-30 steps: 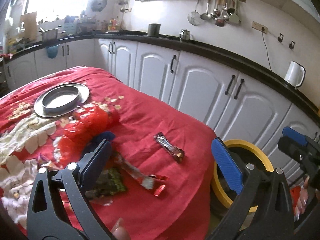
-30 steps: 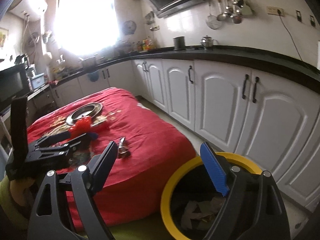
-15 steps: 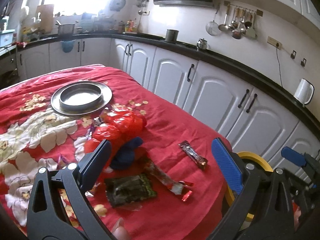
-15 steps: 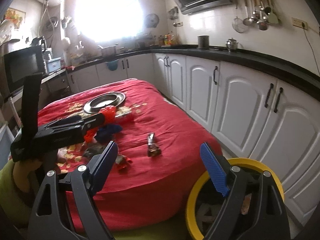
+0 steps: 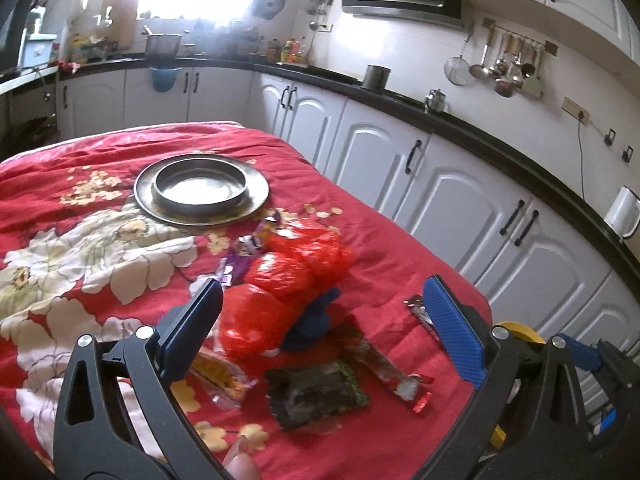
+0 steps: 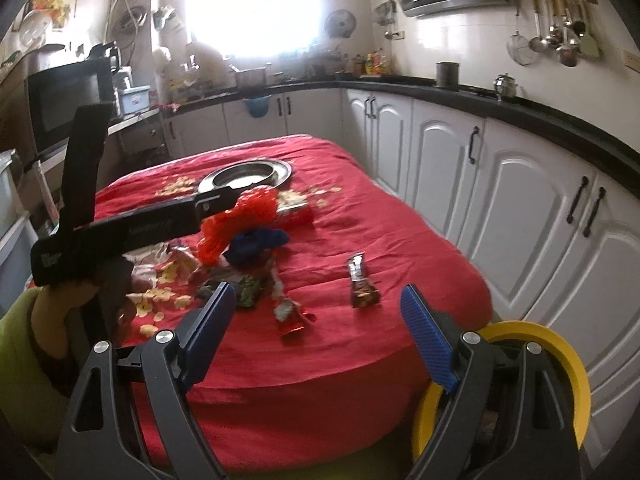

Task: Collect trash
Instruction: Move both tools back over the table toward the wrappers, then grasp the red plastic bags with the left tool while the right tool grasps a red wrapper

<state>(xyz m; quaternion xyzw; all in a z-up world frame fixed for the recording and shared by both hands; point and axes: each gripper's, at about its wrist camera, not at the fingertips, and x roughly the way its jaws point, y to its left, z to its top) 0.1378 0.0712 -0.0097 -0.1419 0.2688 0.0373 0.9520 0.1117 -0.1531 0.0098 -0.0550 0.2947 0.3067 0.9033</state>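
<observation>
Both the left gripper and the right gripper are held released, nothing between their jaws. Wrappers and red bags are scattered on the red cloth of the table. A metal dish is set on a plate. A yellow-rimmed bin is seen beside the table; its contents are hidden.

Both tools agape, empty.
</observation>
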